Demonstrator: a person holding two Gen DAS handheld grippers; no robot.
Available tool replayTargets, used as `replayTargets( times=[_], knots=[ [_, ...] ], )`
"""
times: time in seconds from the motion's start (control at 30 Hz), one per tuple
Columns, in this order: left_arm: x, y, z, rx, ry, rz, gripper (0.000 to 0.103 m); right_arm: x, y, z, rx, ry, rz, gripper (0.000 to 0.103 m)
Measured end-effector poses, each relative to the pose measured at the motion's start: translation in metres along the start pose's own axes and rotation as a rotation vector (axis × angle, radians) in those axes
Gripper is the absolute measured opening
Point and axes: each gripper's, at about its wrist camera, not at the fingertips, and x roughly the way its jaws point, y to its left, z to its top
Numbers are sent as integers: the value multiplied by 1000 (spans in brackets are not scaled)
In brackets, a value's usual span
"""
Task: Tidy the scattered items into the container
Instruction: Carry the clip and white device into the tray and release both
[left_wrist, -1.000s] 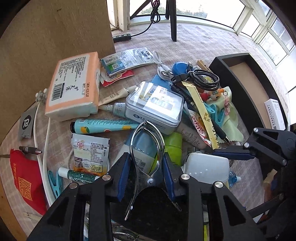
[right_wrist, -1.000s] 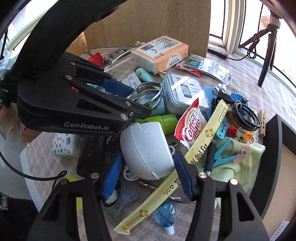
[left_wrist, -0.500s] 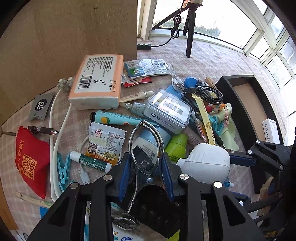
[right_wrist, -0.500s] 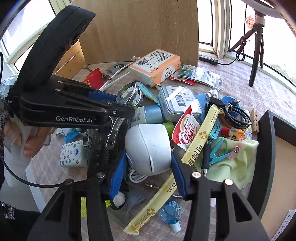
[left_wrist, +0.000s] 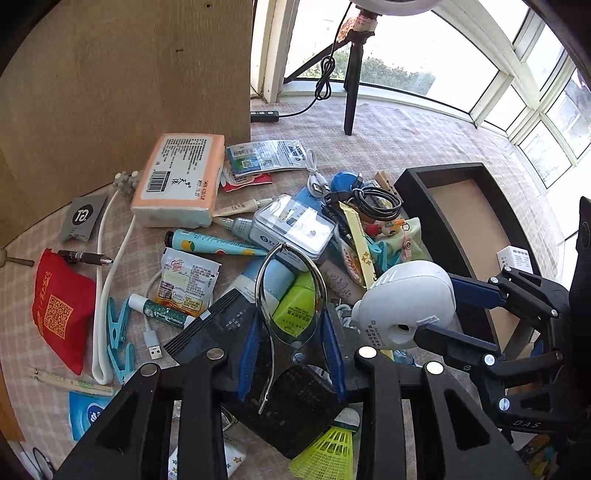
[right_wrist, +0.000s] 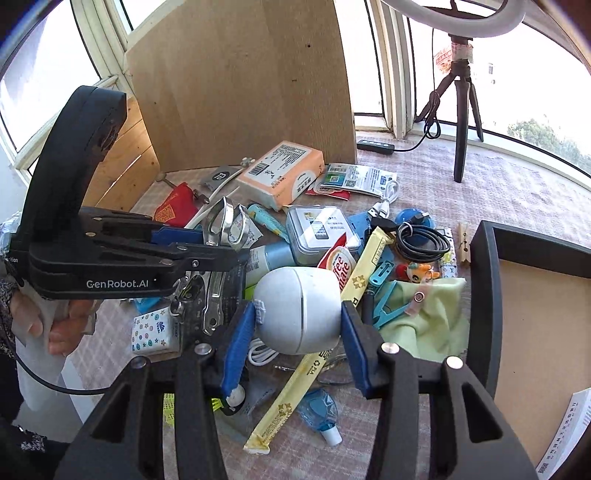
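My left gripper (left_wrist: 291, 339) is shut on a metal spring hand grip (left_wrist: 291, 295) with black handles and holds it above the pile. It also shows in the right wrist view (right_wrist: 221, 225). My right gripper (right_wrist: 299, 332) is shut on a white rounded plastic device (right_wrist: 299, 310), lifted over the clutter; the same device shows in the left wrist view (left_wrist: 406, 306). The black tray container (right_wrist: 480, 295) with a tan floor stands to the right, and a white box (left_wrist: 515, 258) lies in it.
The checked cloth holds a heap: an orange tissue pack (left_wrist: 181, 181), a metal tin (left_wrist: 291, 229), a coiled black cable (right_wrist: 421, 242), a green cloth (right_wrist: 424, 321), a yellow sachet (right_wrist: 295, 384), a red pouch (left_wrist: 59, 306). A cardboard board (right_wrist: 240, 85) stands behind, a tripod (right_wrist: 461, 110) at the back right.
Both grippers have risen and drawn back from the pile, each carrying its object. The white device has come up off the clutter and moved towards the tray side.
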Motion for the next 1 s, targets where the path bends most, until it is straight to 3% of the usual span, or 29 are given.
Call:
replayTargets(
  times=[0.13, 0.3, 0.7, 0.93, 0.97, 1.0],
  knots=[
    [-9, -25, 6, 34, -22, -27, 31, -26, -24, 2, 76, -36, 13, 45],
    [-11, -56, 14, 58, -28, -72, 31, -61, -48, 4, 112, -98, -55, 45],
    [19, -197, 41, 195, 0, -216, 31, -124, -159, -15, 261, -120, -342, 45],
    [44, -267, 44, 270, 23, -208, 32, -150, -217, -30, 327, -102, -502, 46],
    [47, -272, 44, 271, 33, -204, 42, -153, -220, -31, 322, -101, -522, 46],
    [50, -275, 44, 271, 42, -195, 60, -155, -222, -32, 317, -95, -540, 47]
  ],
)
